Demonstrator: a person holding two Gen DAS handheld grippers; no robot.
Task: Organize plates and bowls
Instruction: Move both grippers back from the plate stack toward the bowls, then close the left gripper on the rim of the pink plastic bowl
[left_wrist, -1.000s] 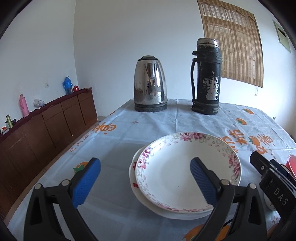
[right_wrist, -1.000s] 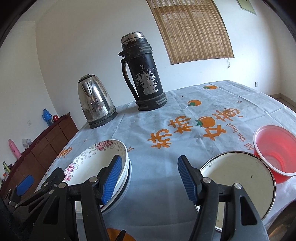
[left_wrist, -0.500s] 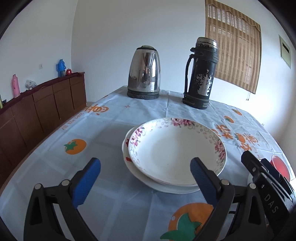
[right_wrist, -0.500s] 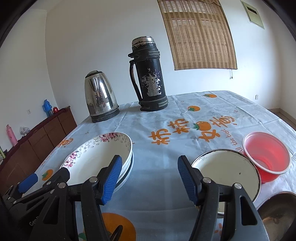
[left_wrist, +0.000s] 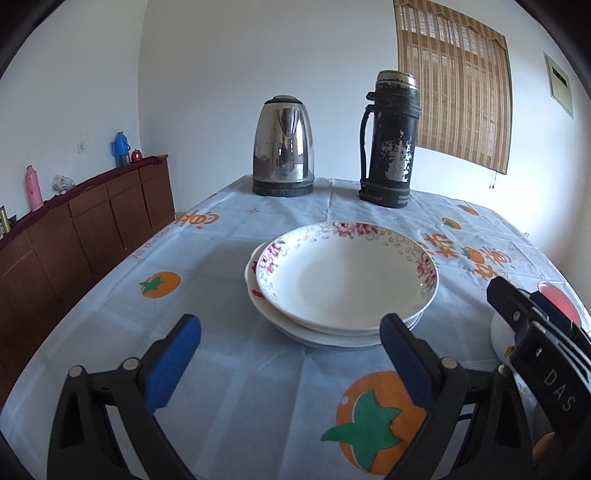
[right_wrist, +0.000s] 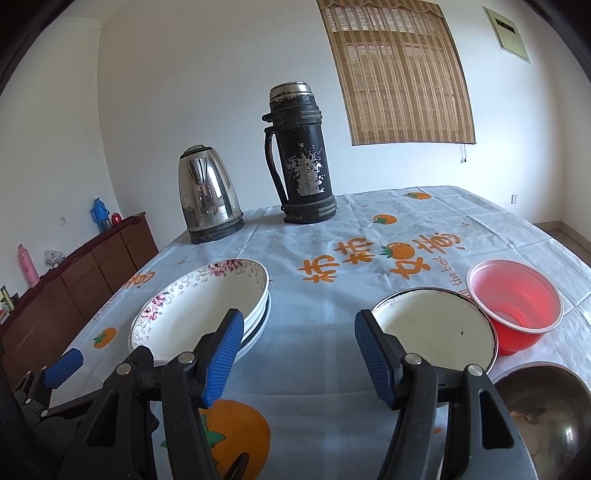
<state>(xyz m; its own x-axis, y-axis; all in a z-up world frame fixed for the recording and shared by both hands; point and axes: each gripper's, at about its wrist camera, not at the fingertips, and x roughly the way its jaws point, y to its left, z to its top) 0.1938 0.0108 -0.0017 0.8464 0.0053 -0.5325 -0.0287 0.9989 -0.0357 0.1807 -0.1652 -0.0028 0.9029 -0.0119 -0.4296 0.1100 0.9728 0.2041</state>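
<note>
A flower-rimmed white plate (left_wrist: 347, 275) lies stacked on other white plates in the middle of the table. My left gripper (left_wrist: 290, 354) hovers open just short of the stack, nothing between its blue pads. In the right wrist view the same stack (right_wrist: 201, 306) is at the left, a white enamel bowl (right_wrist: 436, 328) at the right, a red plastic bowl (right_wrist: 513, 302) beside it and a dark metal bowl (right_wrist: 543, 410) at the lower right corner. My right gripper (right_wrist: 299, 350) is open over bare tablecloth between stack and enamel bowl.
A steel kettle (left_wrist: 283, 146) and a worn black thermos (left_wrist: 390, 140) stand at the far end of the table (left_wrist: 229, 243). A brown sideboard (left_wrist: 74, 229) with bottles runs along the left wall. The right gripper's body (left_wrist: 535, 332) shows at the left view's right edge.
Both grippers have drawn back toward the near edge of the table, so the plate stack sits farther ahead and more tablecloth shows. The right view has levelled from its tilt. Jaw openings are unchanged.
</note>
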